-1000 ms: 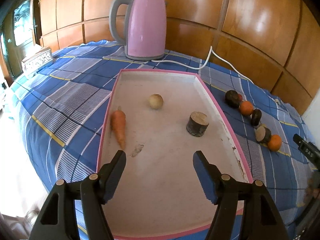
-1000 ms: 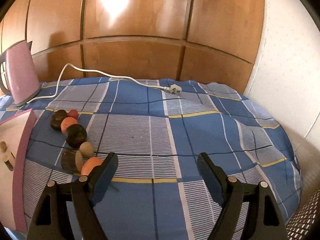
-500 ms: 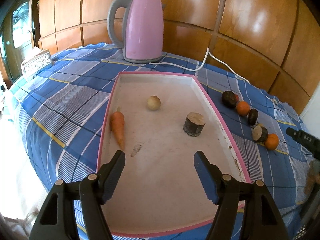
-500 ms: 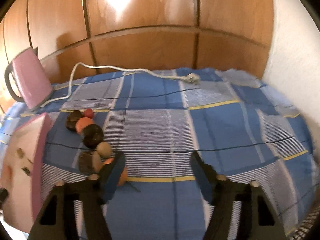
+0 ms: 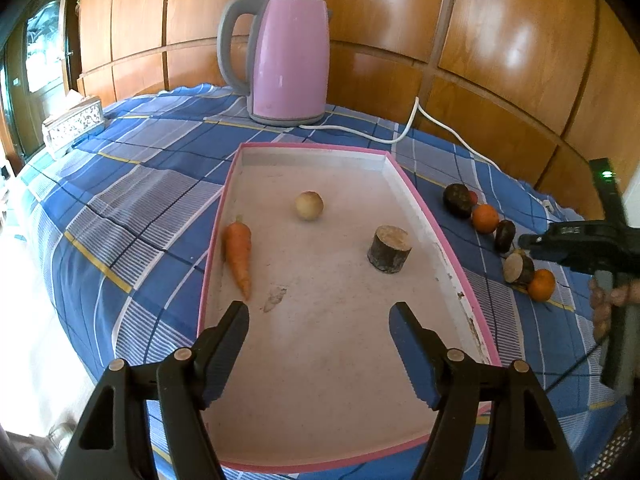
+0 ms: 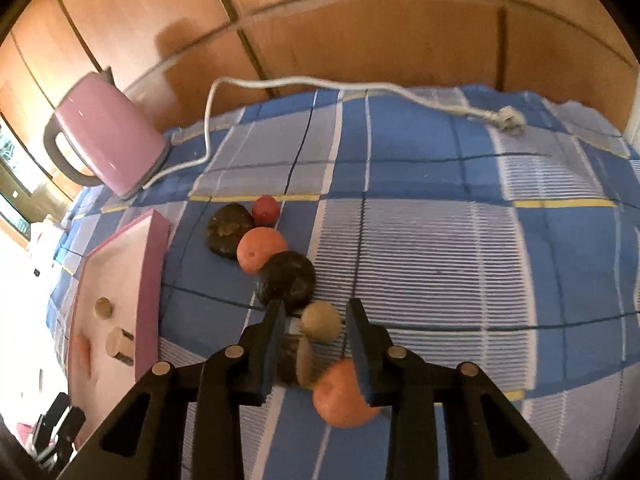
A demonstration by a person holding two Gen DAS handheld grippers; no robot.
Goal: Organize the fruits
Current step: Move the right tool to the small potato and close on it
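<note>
A pink-rimmed white tray holds a carrot, a pale round fruit and a cut wood-like stub. My left gripper hangs open and empty over the tray's near half. To the tray's right a row of fruits lies on the cloth: dark ones, oranges, a small red one. My right gripper is open above this row, its fingers on either side of a small tan fruit, with an orange just below. It also shows in the left wrist view.
A pink kettle stands behind the tray, its white cord trailing across the blue checked cloth to a plug. A patterned box sits at the far left. Wooden panels back the table.
My right gripper has swung left and down over the fruit row, tilted, and its jaws have narrowed around the tan fruit. My left gripper has drawn back slightly and stays open.
</note>
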